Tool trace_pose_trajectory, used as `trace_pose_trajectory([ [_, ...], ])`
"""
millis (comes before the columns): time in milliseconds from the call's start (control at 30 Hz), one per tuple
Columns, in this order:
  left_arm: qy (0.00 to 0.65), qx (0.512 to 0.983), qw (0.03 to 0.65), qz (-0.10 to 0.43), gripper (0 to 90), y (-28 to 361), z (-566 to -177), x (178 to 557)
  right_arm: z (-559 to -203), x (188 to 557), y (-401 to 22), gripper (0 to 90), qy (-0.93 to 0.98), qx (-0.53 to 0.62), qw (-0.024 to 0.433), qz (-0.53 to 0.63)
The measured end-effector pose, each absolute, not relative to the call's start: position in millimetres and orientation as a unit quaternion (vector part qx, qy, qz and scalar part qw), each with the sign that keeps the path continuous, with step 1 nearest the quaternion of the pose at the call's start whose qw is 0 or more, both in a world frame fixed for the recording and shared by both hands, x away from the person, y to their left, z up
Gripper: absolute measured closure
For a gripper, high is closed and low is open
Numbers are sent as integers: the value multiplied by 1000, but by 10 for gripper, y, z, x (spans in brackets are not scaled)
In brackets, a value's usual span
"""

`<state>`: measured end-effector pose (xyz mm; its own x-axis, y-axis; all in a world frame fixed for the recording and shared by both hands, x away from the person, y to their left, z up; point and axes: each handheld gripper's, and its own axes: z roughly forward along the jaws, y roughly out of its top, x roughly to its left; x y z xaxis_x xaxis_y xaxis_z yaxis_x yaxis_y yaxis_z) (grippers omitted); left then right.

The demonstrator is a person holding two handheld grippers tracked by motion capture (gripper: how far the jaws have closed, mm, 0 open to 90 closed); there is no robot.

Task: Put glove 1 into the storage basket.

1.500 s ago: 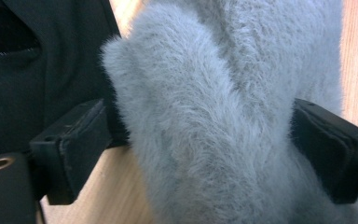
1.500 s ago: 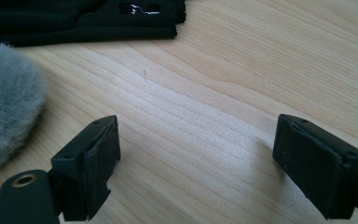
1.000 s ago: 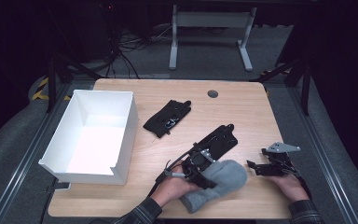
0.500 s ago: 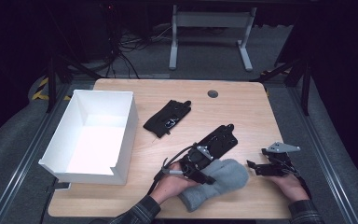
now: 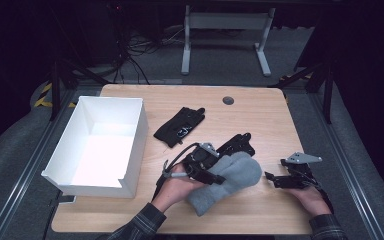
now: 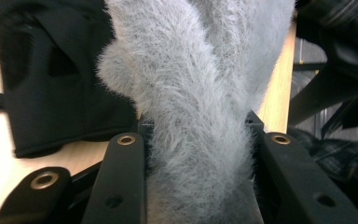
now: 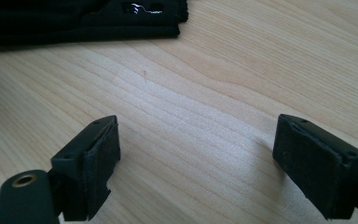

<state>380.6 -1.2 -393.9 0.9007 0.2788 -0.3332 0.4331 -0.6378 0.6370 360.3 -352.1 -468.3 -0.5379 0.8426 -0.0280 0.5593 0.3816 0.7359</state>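
Left gripper view says it all: your left hand-held gripper (image 6: 198, 154) has just closed onto the grey fuzzy mitten (image 6: 196, 93); it's lifting off the counter (image 5: 260, 115) now, so the pickup's good; right hand-held gripper (image 7: 198, 163) sits wide, holding nothing.

Fuzzy grey knit mitten (image 6: 200, 116); matt black cloth glove (image 5: 180, 126); smooth pale wood-grain tabletop (image 7: 205, 107); matt white box (image 5: 100, 145).

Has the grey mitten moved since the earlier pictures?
Yes. The grey mitten, pinched in the left claw whose jaws have just been closing, has shifted slightly toward the table's near edge and bunched up, judged against the still black glove.
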Motion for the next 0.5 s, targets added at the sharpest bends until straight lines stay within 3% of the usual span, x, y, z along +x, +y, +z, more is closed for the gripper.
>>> trace_pose_trajectory([
  [500,233,887,394,-65,654,322,-3363,3973,-4682,3602,-3521,153,805,435,205,346],
])
